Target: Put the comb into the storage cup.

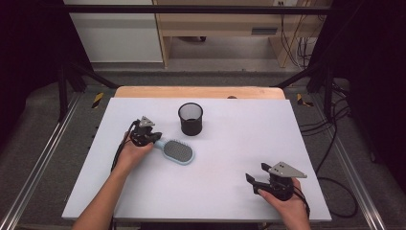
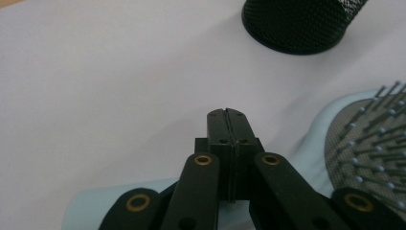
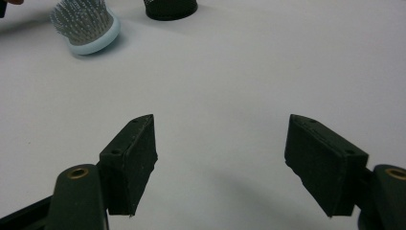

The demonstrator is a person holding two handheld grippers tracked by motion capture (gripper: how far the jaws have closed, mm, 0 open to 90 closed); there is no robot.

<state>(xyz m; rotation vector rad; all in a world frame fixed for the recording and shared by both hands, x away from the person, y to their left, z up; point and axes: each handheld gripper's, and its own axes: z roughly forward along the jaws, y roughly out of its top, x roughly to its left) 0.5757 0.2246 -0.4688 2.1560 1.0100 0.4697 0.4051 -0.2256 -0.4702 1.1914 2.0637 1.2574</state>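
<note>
High view: left gripper (image 1: 155, 137) sits over the handle of the light-blue hairbrush (image 1: 178, 151), left of the bench's (image 1: 239, 158) middle; black mesh cup (image 1: 190, 118) just behind, toward the far edge. Right gripper (image 1: 256, 173) near the front right corner.
Left gripper view: jaws fully together above the handle, nothing clamped between them.
Right gripper view: jaws wide apart, empty, over bare bench

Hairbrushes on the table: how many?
1. A light blue hairbrush lies bristles up left of centre on the table, near the black mesh cup. The left gripper is at its handle.
</note>
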